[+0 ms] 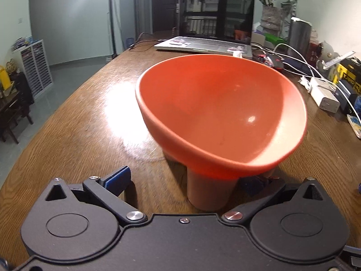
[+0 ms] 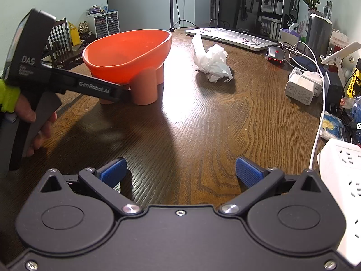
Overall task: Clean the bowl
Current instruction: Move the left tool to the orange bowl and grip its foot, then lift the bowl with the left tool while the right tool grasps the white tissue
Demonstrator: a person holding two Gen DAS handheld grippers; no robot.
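The orange bowl [image 1: 222,115] stands on its stubby legs on the desk [image 2: 203,122], toward the left edge and well short of the laptop [image 2: 246,20] at the far end. The left gripper [image 1: 191,184] sits low at the bowl's base w/ its fingers spread either side of one leg [image 1: 208,192]; the left pad clearly stands off it, and the right pad is half hidden under the rim, so no grip yet, jaws apart. That low position looks chosen to pin the bowl by a leg so it won't skid while it's wiped (the inside faces up and is free to reach). The right gripper [image 2: 181,172] hangs over bare wood near the front edge, fingers wide and holding nothing. A crumpled white tissue [image 2: 212,61] lies just beside the bowl, toward the laptop, prob. the wiping material the right side should fetch. Chargers and cables crowd the right edge, well apart from the work.
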